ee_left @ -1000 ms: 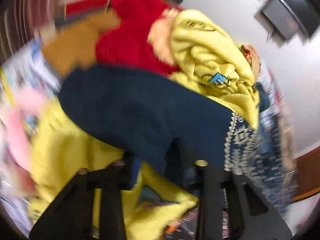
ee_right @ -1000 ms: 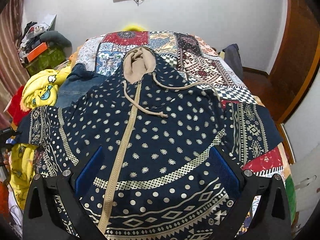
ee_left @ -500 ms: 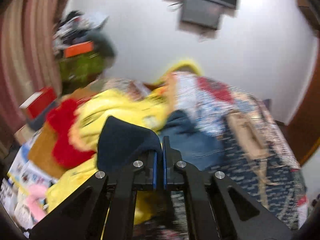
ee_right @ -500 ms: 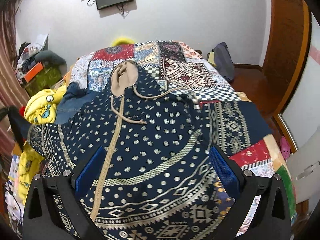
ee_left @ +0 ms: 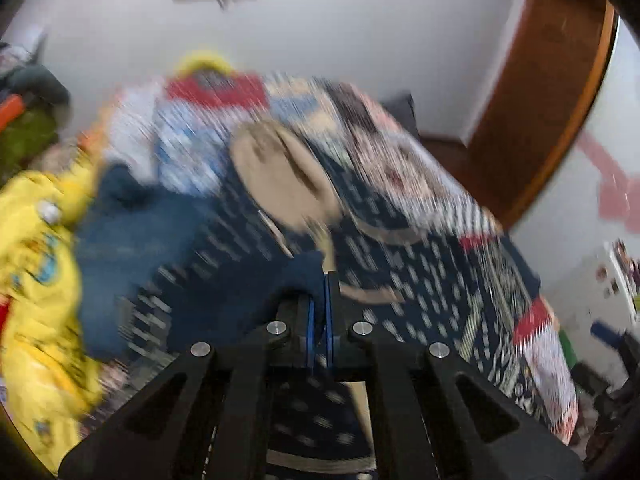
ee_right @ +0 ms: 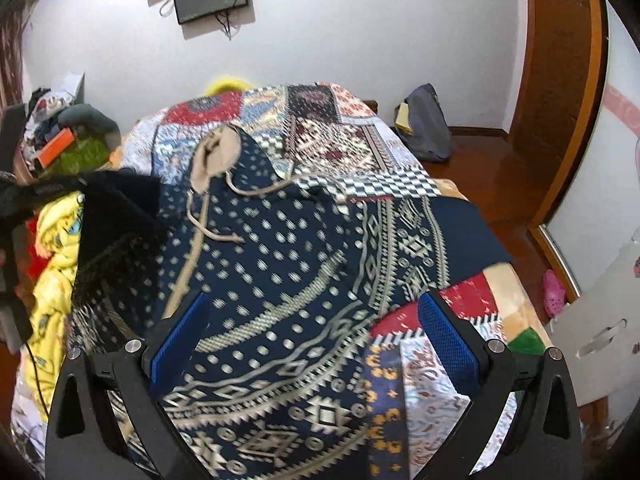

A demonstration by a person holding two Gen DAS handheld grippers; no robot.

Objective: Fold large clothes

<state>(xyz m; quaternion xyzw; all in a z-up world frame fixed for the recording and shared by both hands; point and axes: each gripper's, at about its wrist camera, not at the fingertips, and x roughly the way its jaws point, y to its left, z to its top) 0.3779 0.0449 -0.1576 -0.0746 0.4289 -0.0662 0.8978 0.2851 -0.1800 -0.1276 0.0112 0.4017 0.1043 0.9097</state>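
Patchwork bedspread (ee_right: 340, 136) carries the patterned hoodie (ee_right: 280, 264) mostly flat — left gripper (ee_left: 319, 312) clamps its sleeve cuff (ee_left: 296, 276), right gripper (ee_right: 316, 332) jaws apart — folding barely begun.

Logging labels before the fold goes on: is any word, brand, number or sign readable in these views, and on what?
None readable.
Yellow cartoon-print garment: pictures only, no letters clear.
Black strap at the left edge: pale marking, too small.
Stickers on the white door: blurred.

The left wrist view is smeared throughout: the hoodie (ee_left: 360, 248) pattern cannot be read. In the right wrist view, its hem is cut off at the near edge.
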